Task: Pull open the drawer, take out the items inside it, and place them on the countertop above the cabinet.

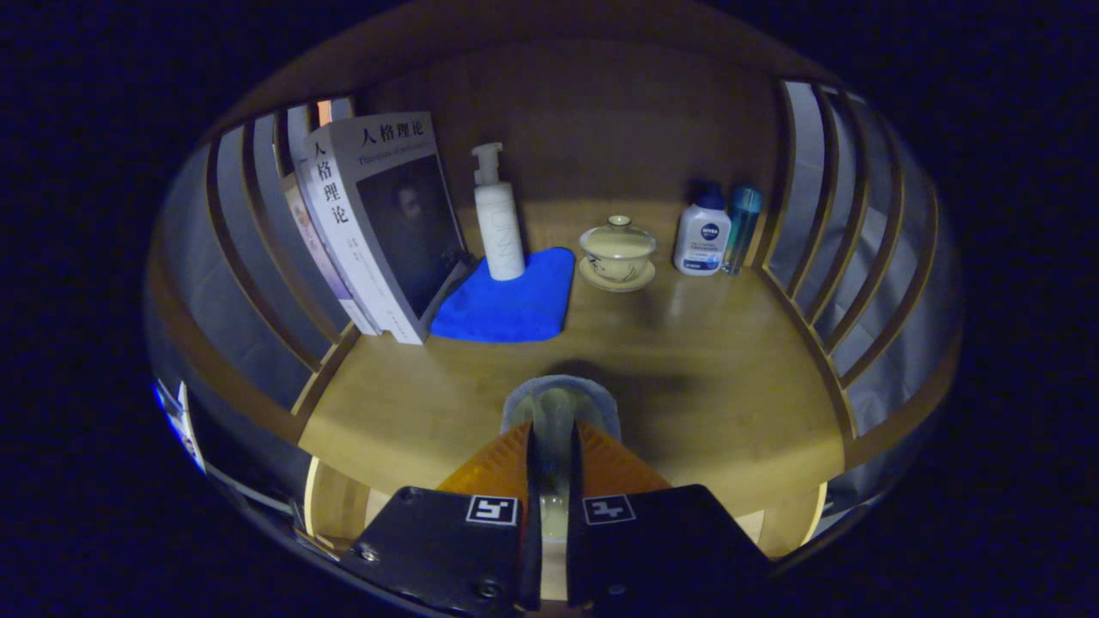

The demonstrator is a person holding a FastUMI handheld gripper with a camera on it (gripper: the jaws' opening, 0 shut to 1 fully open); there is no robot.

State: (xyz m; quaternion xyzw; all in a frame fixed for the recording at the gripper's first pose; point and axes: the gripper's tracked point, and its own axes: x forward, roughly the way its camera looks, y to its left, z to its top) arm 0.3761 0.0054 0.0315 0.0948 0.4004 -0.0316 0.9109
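The gripper [552, 442] clamps both fingers on a pale, translucent object [560, 412], its lower half hidden between them and its shape hard to make out, held just over the front of the wooden countertop [713, 378]. Beyond the fingers lies a blue cloth [511, 305] with a white pump bottle [499, 219] standing on its far edge. Leaning books [386, 223] stand beside the cloth. A lidded tea bowl on a saucer [617, 251] sits mid-shelf, and a white lotion bottle [702, 233] partly covers a blue bottle [741, 225] near the slatted side rail [846, 249].
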